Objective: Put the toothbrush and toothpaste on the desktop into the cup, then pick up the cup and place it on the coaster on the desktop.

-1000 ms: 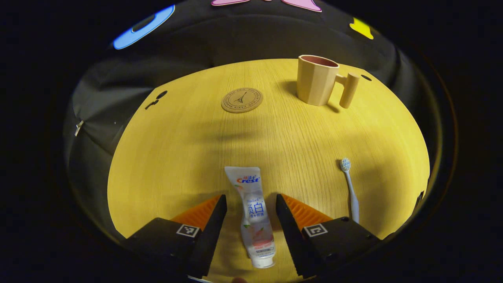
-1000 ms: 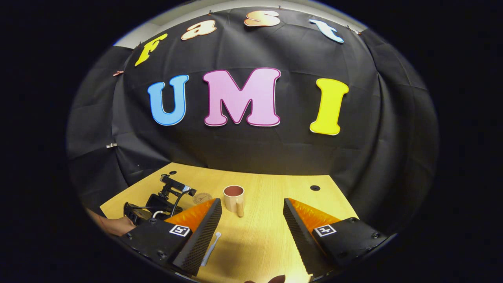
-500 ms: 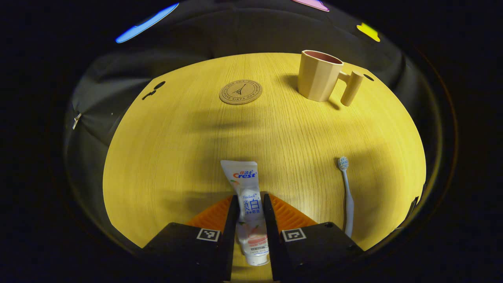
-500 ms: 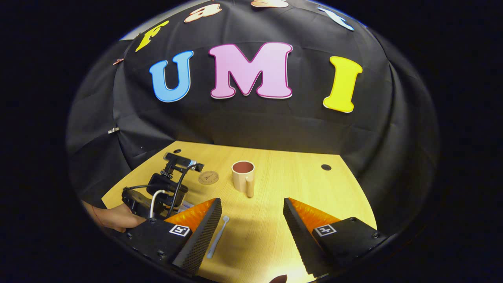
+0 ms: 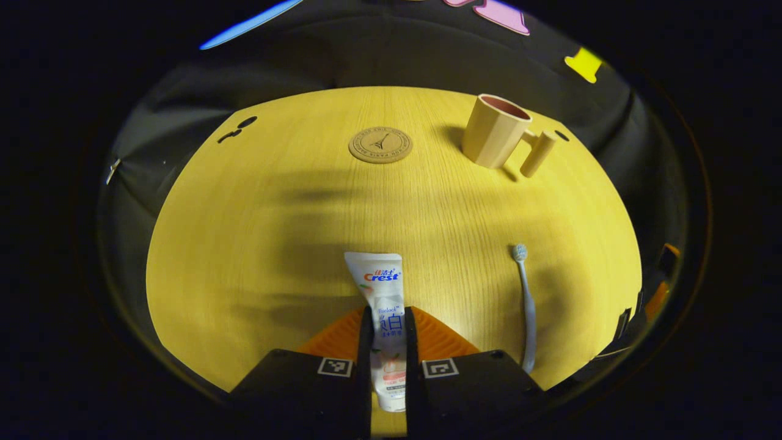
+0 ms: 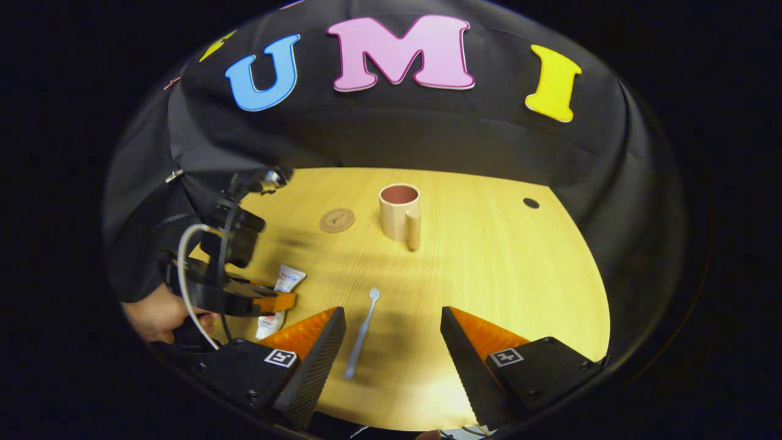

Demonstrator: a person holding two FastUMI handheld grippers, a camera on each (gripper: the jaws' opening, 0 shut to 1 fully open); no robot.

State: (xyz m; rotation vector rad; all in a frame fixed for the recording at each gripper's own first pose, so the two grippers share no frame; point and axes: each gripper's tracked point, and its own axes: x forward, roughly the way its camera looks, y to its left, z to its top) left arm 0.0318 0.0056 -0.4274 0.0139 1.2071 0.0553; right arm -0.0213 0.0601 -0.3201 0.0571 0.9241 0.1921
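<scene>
Since a second ago the left gripper [image 5: 387, 318] has closed from a wide spread onto the toothpaste tube [image 5: 384, 318], both fingers now pressing its flat soft sides near the middle, while the right gripper [image 6: 391, 324] has tipped down toward the desktop [image 5: 275, 232] with its jaws held wide and holding nothing. In the left gripper view the tube is white and glossy, its crimped end pointing to 12 o'clock and its cap end cut off between the finger bases at 6 o'clock. At about 2 o'clock from the tube lies the toothbrush [image 5: 526, 305], a thin pale handle with a small bristled head, its lower end hidden behind the finger mount. Farther off, near 12 o'clock, sits the round cork-like coaster [image 5: 380, 145], its stamped design too small to make out; at 1 o'clock stands the faceted beige cup [image 5: 492, 131], upright, with a peg-shaped handle and a reddish inside. The desktop is pale wood grain. In the right gripper view a hand [image 6: 160, 315] at 9 o'clock grips the left gripper, partly cropped.
</scene>
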